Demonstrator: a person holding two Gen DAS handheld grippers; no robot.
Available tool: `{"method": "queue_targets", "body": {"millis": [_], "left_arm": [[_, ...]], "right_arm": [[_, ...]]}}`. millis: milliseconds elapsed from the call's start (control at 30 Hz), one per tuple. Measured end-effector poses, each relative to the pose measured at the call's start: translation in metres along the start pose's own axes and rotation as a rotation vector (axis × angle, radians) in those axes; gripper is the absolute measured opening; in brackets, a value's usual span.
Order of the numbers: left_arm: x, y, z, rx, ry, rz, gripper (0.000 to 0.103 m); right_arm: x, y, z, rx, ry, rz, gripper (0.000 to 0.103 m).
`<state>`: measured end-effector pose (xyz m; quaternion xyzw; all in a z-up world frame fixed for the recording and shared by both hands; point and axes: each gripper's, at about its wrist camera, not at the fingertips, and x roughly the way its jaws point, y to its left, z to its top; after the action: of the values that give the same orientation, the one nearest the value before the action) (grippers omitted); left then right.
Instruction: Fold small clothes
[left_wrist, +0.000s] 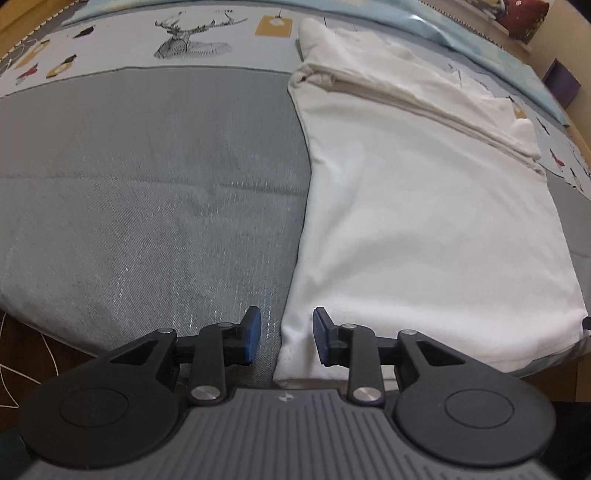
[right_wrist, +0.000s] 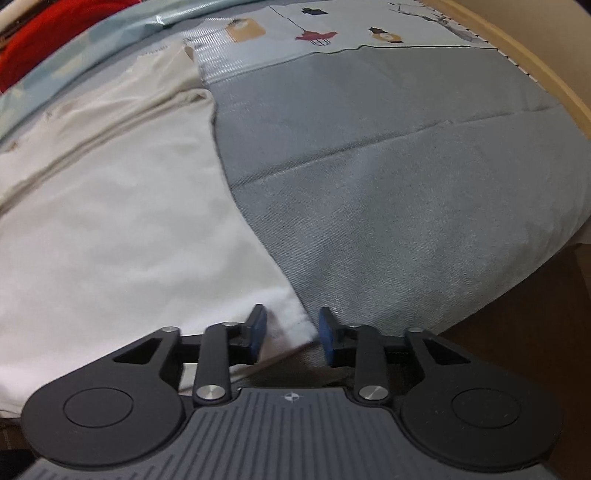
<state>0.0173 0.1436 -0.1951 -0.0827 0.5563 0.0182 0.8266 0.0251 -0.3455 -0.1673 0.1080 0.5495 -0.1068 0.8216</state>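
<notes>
The white garment (left_wrist: 424, 221) lies partly folded on the bed (left_wrist: 147, 203), each parted, empty claw (left_wrist: 287, 336) (right_wrist: 293, 334) straddling a near corner, final fold pending.

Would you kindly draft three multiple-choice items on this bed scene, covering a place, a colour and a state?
1. Where does the white garment lie?
A. on the grey bed cover
B. on a wooden floor
C. in a basket

2. What colour are the pads on both grippers?
A. red
B. blue
C. yellow

3. How do the jaws of the left gripper and the right gripper stand?
A. both clamped on a red towel
B. both lifting the garment clear of the bed
C. both apart, each over a near corner of the garment

Answers: 1 A, the garment is spread flat on the grey bed cover. 2 B, the pads are blue in both wrist views. 3 C, a gap shows between the pads, with a corner in it.
</notes>
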Motion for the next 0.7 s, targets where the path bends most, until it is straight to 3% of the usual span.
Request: {"method": "queue_targets", "body": {"millis": [167, 233, 267, 300, 333, 367, 467, 567, 700], "left_arm": [[0.010, 0.001, -0.003, 0.014, 0.022, -0.003, 0.033], [0.010, -0.004, -0.003, 0.053, 0.015, -0.006, 0.018], [0.009, -0.007, -0.002, 0.068, 0.016, -0.024, 0.006], [0.008, -0.009, -0.001, 0.078, 0.012, -0.036, 0.005], [0.006, -0.011, -0.001, 0.090, 0.004, -0.035, 0.005], [0.004, -0.011, -0.001, 0.096, -0.003, -0.034, 0.005], [-0.014, -0.005, 0.000, 0.065, -0.047, -0.068, 0.004], [-0.028, 0.001, 0.000, 0.050, -0.072, -0.095, 0.004], [-0.015, 0.005, -0.001, 0.010, -0.002, -0.108, 0.007]], "right_arm": [[0.012, 0.008, -0.004, -0.062, 0.032, -0.011, 0.040], [0.012, 0.012, -0.003, -0.079, 0.029, -0.016, 0.040], [0.012, 0.014, -0.003, -0.082, 0.029, -0.008, 0.036], [0.010, 0.017, -0.003, -0.085, 0.029, 0.008, 0.030], [0.006, 0.019, -0.005, -0.095, 0.028, 0.026, 0.015], [0.002, 0.023, -0.006, -0.113, 0.018, 0.054, 0.010], [-0.020, 0.026, -0.008, -0.132, -0.068, 0.103, 0.008], [-0.041, 0.012, -0.009, -0.064, -0.136, 0.143, 0.008], [-0.039, -0.004, -0.014, -0.020, -0.100, 0.146, 0.008]]}}
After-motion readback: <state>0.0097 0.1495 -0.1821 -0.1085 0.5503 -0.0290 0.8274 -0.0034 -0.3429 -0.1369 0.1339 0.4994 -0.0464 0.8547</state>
